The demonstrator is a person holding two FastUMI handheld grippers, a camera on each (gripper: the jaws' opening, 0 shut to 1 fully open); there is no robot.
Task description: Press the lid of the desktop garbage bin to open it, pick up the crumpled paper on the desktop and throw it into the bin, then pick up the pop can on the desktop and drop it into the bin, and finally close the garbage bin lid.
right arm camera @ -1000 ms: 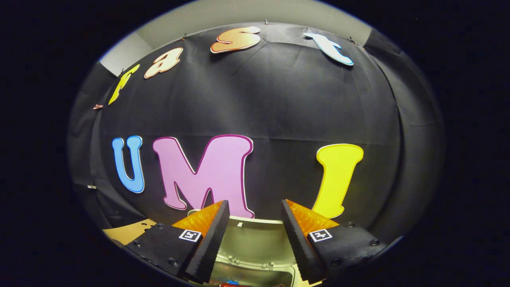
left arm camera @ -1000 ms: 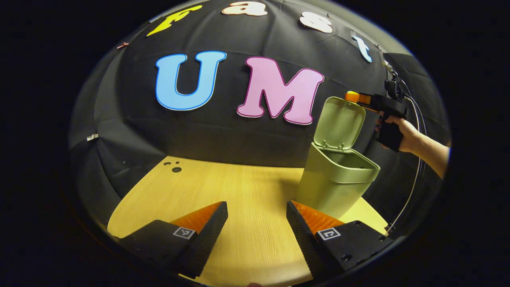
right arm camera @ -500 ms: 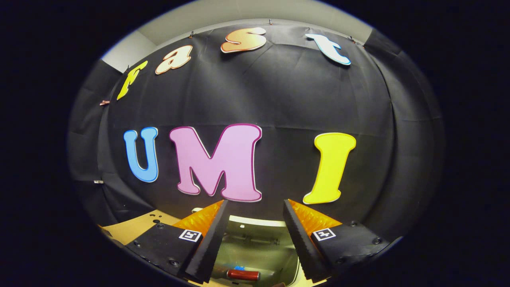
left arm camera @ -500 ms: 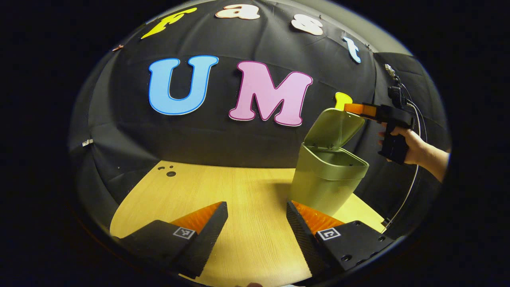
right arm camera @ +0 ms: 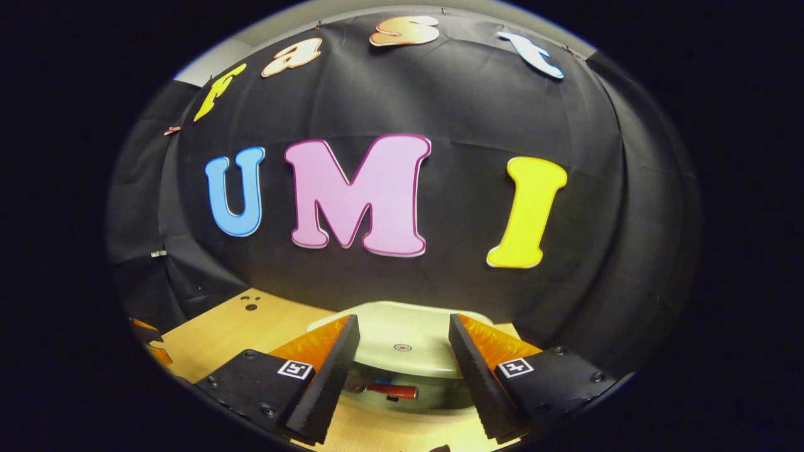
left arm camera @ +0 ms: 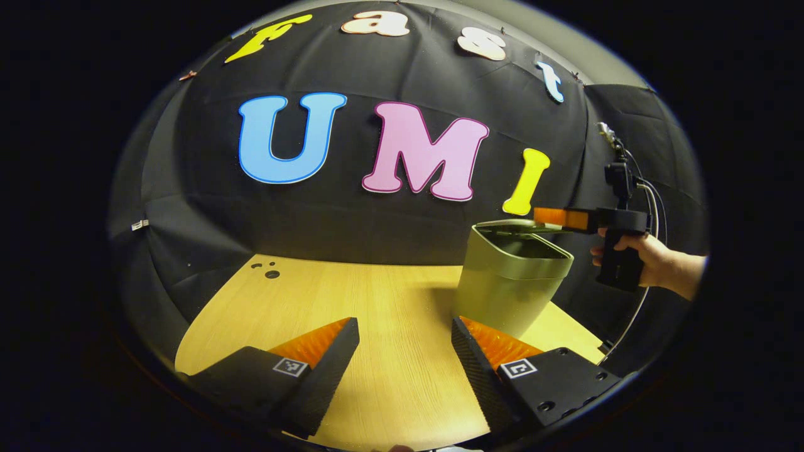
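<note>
We take the green garbage bin (left arm camera: pixel 512 282) as our landmark. In the left gripper view we see it whole from the side, standing upright on the wooden desktop (left arm camera: pixel 377 314), toward the desktop's far right part. Its lid (left arm camera: pixel 518 224) lies nearly flat over the rim, with a gap still open at the near edge. From the bin's right side the right gripper (left arm camera: pixel 556 216) reaches in level over the lid, held by a hand (left arm camera: pixel 647 263) on its grip; whether its fingers touch the lid we cannot tell from here, nor how far apart they stand.

The right gripper view gives us what the side view hides: looking along the right gripper (right arm camera: pixel 402 351) we see the top of the lid (right arm camera: pixel 402 342) with a small round mark at its middle, and beneath the lid's raised near edge the bin's inside. There lies 1 red pop can (right arm camera: pixel 392 390) on its side, with a scrap of blue just beside it that we cannot identify. The crumpled paper we cannot make out. This gripper's 2 fingers stand wide apart, holding nothing, above the lid.

The left gripper (left arm camera: pixel 405 351) sits in front of the bin, over the desktop, its 2 fingers wide apart and empty.

We count 1 bin, 1 lid, 1 can, 2 grippers.
</note>
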